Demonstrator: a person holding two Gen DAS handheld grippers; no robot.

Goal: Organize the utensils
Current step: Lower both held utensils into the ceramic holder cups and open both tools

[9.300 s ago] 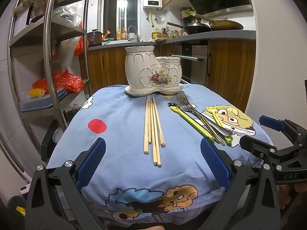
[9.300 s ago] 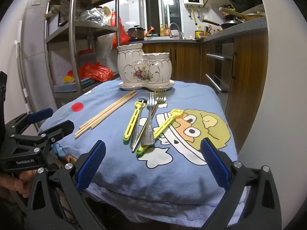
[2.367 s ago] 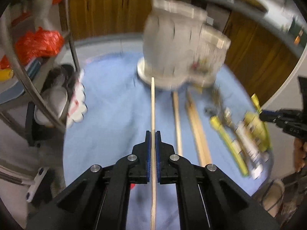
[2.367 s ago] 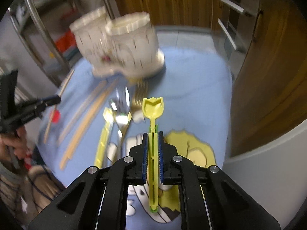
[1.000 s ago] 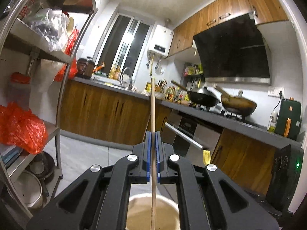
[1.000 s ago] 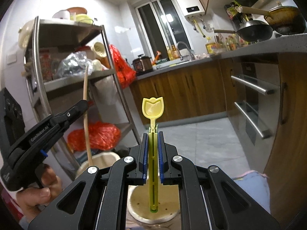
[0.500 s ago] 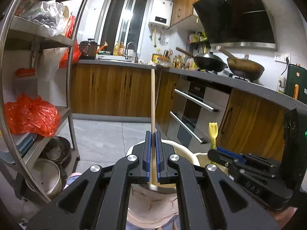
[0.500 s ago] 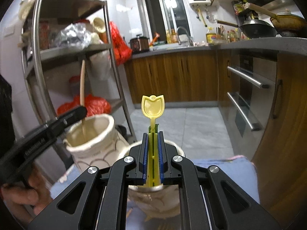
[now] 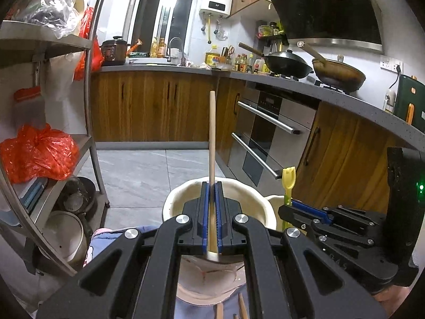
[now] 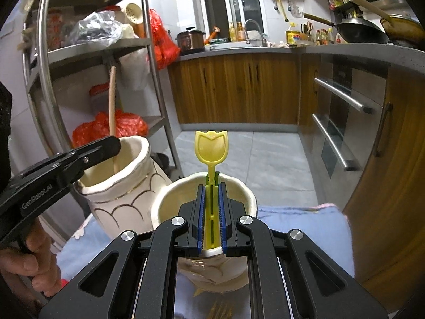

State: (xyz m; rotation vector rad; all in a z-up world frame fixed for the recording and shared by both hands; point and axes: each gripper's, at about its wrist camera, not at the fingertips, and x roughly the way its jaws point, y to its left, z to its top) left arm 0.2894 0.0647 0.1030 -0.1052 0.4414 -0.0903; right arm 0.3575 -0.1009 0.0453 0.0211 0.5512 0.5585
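Left gripper (image 9: 211,215) clamped tight on a wooden chopstick (image 9: 212,138), held upright with its lower end down inside the taller cup (image 10: 117,183) of the ceramic holder. Right gripper (image 10: 211,218) pinched shut on a yellow utensil (image 10: 211,148), upright over the shorter cup (image 10: 239,186). Holder sits on the blue cloth (image 10: 305,228); more chopsticks (image 9: 241,311) lie on it.

our left gripper (image 9: 211,186) is clamped on an upright chopstick (image 9: 212,138) over the tall pot (image 9: 172,202). to its right, our right gripper (image 9: 292,207) holds a yellow utensil (image 9: 288,180) over the low pot (image 9: 273,199).
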